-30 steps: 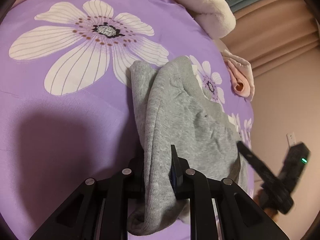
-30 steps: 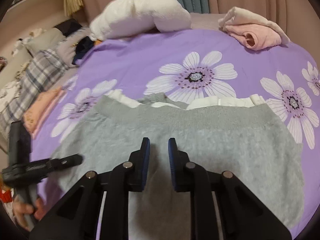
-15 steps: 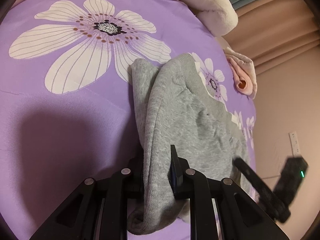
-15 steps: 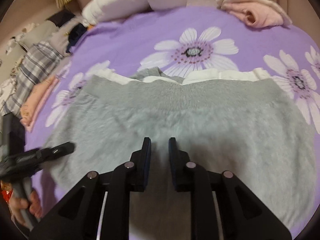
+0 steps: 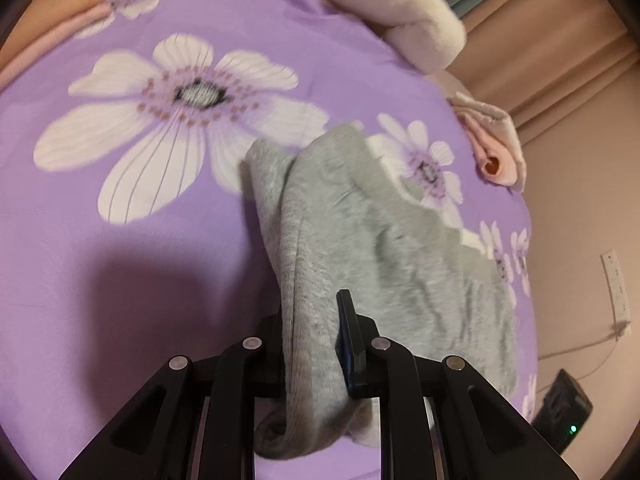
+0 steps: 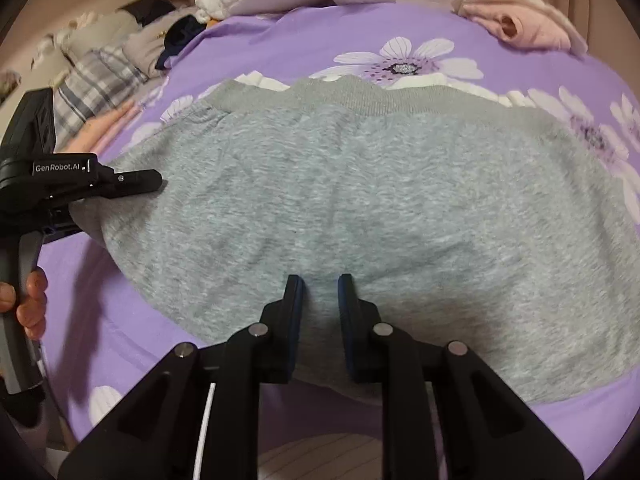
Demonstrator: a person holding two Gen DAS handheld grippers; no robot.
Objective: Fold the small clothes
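Left claw [image 5: 310, 336] was clamped on a bunched edge of the grey sweater [image 6: 360, 208], the cloth gathered between its pads and hanging below them in the left wrist view. Right claw [image 6: 318, 292] stood with its jaws a narrow gap apart at the sweater's near edge; grey cloth lay in that gap, but whether the pads pressed on it could not be told.

Beyond both claws the sweater lay spread on the purple flowered bedcover [image 6: 280, 40], its ribbed hem [image 6: 360, 92] at the far side with a white layer showing past it.

For the fold in hand — judged to be carrying the near edge toward the far hem — both claws needed a firm hold on matching corners, an even lift and a level carry, so that the edge landed parallel to the hem without a diagonal crease. A one-sided pull was likely to drag the whole garment across the cover.

Legible writing: "GenRobot.AI" in white on the left claw's body [image 6: 60, 168]. No label was readable on the sweater.
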